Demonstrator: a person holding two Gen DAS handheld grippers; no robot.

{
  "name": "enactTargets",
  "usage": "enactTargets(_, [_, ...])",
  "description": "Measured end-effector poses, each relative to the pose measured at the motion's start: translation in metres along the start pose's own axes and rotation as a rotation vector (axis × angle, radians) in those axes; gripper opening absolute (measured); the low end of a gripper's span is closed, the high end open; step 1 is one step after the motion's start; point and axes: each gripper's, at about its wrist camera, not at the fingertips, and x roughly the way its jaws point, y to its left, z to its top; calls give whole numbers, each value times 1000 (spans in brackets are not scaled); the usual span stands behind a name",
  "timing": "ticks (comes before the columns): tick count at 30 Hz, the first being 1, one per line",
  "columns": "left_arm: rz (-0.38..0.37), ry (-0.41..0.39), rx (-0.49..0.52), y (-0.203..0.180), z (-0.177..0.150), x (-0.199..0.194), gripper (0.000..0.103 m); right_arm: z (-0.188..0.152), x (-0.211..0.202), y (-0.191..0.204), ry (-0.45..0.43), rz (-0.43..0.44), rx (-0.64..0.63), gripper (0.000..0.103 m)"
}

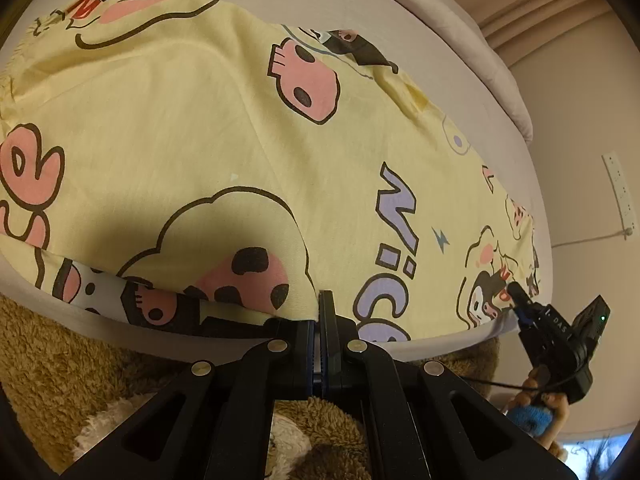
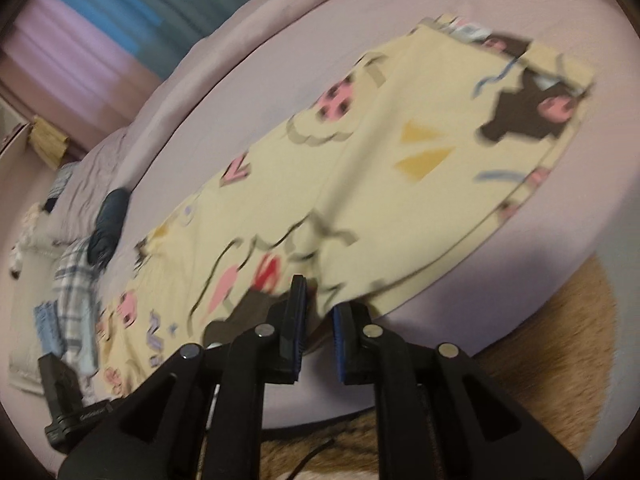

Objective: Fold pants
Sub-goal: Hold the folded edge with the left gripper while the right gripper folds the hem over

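Your left gripper (image 1: 319, 312) pinches the near hem of the yellow cartoon-print pants (image 1: 224, 128); your right gripper (image 2: 319, 312) hangs parted at their edge, gripping nothing. The pants lie spread across the lilac bed (image 2: 520, 8).

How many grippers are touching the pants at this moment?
1 for certain. The left gripper is shut at the pants' near edge. The right gripper is open at that edge further along; blur hides whether it touches the cloth.

left tool (image 1: 318, 320) pinched closed, right tool (image 2: 318, 320) parted
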Motion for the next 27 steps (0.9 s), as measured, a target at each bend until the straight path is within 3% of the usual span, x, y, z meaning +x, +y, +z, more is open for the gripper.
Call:
enactTargets(5, [13,5,13,-3,2,1,0,21,-6,-32,-57,-14,76,12])
enactTargets(11, [26,2,19,-8,1,2,0,50,-21,-59,-155,-151,87,12])
enactTargets(20, [48,9,34,-12,1,5,0,94,-39,-114,-248,-232,181,12])
enactTargets(24, [56,15,37,-14,0,5,0,102,-42,-114,-257,-233,155,8])
enactTargets(27, [68,17,43,-17,0,6,0,103,-53,-105,-298,-292,94,8])
